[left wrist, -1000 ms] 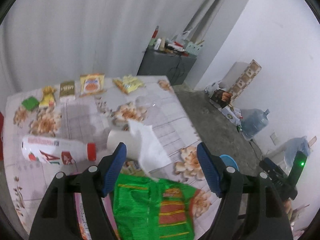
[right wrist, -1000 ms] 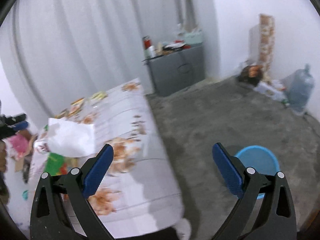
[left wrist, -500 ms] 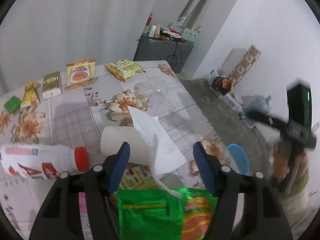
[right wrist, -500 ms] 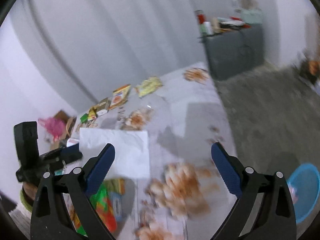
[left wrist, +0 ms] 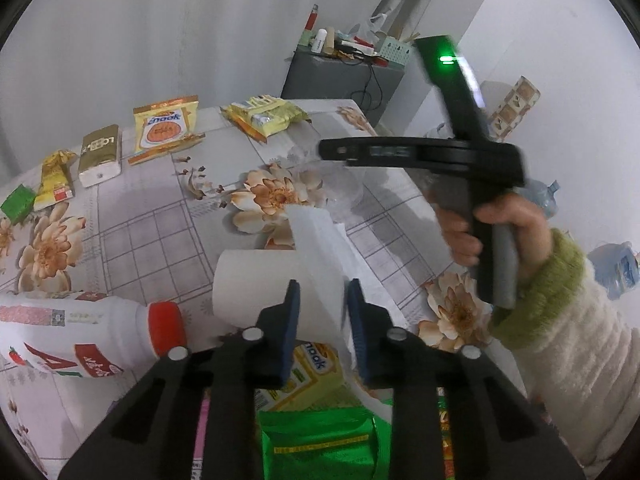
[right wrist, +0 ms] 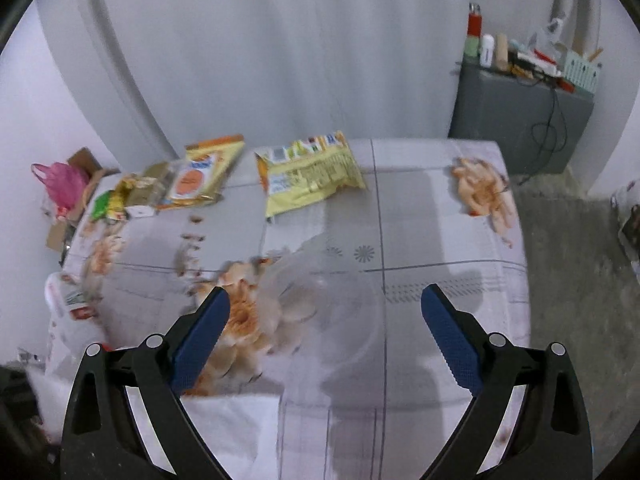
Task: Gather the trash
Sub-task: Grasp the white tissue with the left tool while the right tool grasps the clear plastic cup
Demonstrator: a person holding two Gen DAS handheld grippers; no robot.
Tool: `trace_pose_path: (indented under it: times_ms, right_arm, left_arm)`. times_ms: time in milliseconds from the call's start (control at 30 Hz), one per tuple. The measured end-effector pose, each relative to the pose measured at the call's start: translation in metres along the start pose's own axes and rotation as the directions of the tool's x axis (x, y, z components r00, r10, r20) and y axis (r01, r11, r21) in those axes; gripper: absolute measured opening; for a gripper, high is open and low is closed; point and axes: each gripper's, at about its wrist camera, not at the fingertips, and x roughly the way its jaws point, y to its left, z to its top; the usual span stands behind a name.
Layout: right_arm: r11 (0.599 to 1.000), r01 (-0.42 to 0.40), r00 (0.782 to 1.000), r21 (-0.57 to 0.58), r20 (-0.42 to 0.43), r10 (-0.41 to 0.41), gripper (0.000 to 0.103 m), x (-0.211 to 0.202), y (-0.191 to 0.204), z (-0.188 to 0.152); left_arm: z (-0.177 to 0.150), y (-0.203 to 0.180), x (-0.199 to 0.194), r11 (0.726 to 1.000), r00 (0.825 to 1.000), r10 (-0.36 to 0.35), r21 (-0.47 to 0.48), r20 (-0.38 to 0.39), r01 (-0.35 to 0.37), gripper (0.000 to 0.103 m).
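Left gripper (left wrist: 320, 330) and right gripper (right wrist: 326, 338): black frames fitted with blue textured fingertip pads and silver screws behind the jaws. Right hand (left wrist: 496, 228): bare skin is shown, sleeved in cream knit with a fuzzy green cuff.

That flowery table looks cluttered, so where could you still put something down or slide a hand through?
The table has bare cloth at its far right side, between the yellow packet and the corner by the grey cabinet. Another open patch lies between the back row of snack packets and the paper roll. The near edge is crowded: white bottle, paper roll, green bag.
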Motion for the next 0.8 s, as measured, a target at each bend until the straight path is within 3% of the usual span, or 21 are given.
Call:
trace_pose_path:
  times_ms: [233,533,800]
  right_arm:
    - [0.999,-0.004,0.999,0.035,-0.052,0.006,0.071,0.020,-0.006,-0.001]
    - [0.999,0.013,1.000,0.036,0.003,-0.013,0.070,-0.001,-0.007,-0.006]
    - [0.997,0.030,0.992,0.075,0.119,-0.039,0.070,-0.060,-0.015,-0.010]
  left_arm:
    - [0.000,-0.005,0.000,1.000,1.000,-0.011,0.028,0.003,0.010,0.006]
    - [0.001,-0.008,-0.010,0.999,0.998,-0.015,0.037,0.055,0.013,0.000]
    - [0.006,-0.015,-0.035,0.998,0.987,-0.043,0.044,0.156,0.037,0.000]
